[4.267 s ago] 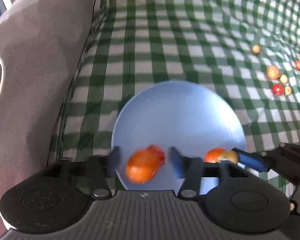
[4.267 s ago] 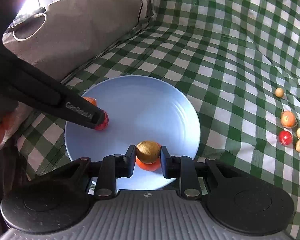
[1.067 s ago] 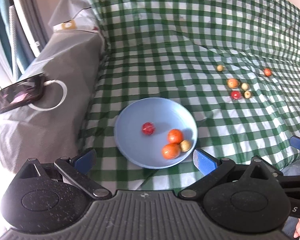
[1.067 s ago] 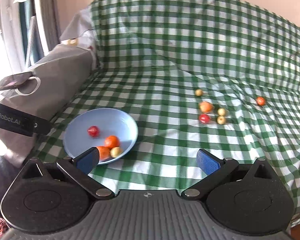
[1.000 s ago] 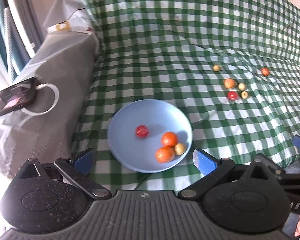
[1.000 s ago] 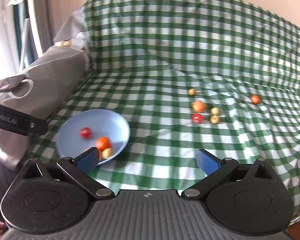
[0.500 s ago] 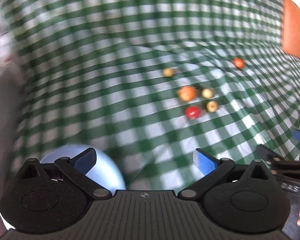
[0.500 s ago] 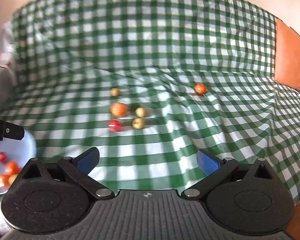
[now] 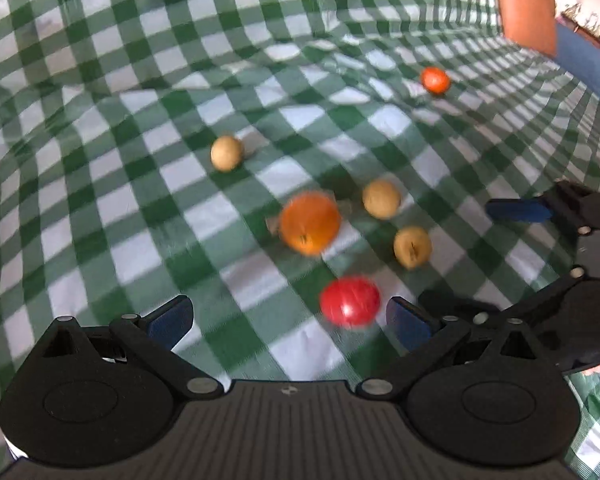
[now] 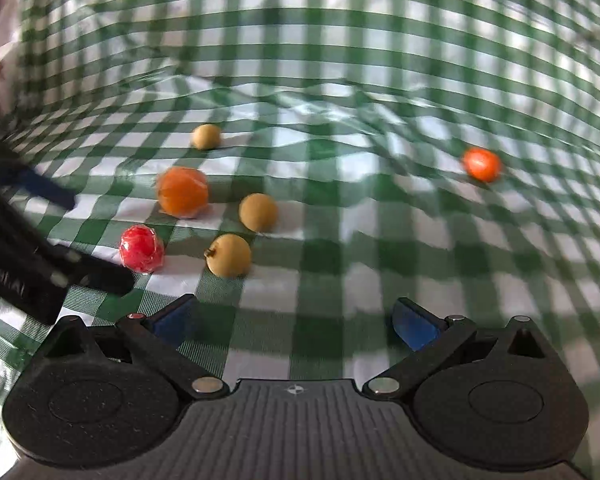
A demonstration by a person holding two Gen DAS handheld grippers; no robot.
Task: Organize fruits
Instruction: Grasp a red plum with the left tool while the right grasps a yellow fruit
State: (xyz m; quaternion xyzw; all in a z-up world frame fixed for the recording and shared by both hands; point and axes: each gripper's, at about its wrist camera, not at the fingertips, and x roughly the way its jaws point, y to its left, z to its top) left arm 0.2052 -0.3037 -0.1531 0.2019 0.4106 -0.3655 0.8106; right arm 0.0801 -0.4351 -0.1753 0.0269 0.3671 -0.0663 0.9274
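Note:
Several small fruits lie loose on the green checked cloth (image 9: 140, 92). In the left wrist view a red fruit (image 9: 350, 300) sits just ahead of my open left gripper (image 9: 288, 320), close to its right fingertip. Behind it are an orange fruit (image 9: 310, 223), three tan fruits (image 9: 412, 247) (image 9: 381, 199) (image 9: 227, 153) and a far orange-red fruit (image 9: 435, 80). My right gripper (image 10: 296, 320) is open and empty, with a tan fruit (image 10: 228, 255) ahead to its left, near the red fruit (image 10: 141, 249) and the orange fruit (image 10: 183, 191). The blue plate is out of view.
The right gripper's black body (image 9: 572, 216) reaches in from the right in the left wrist view; the left gripper's fingers (image 10: 40, 264) cross the left side of the right wrist view. An orange cushion (image 9: 526, 4) stands at the far right. The cloth (image 10: 340, 60) rises behind.
Both grippers swung right, away from the blue plate with its fruits, and dropped close to the loose fruit cluster. Both have stayed open. The plate has left both views.

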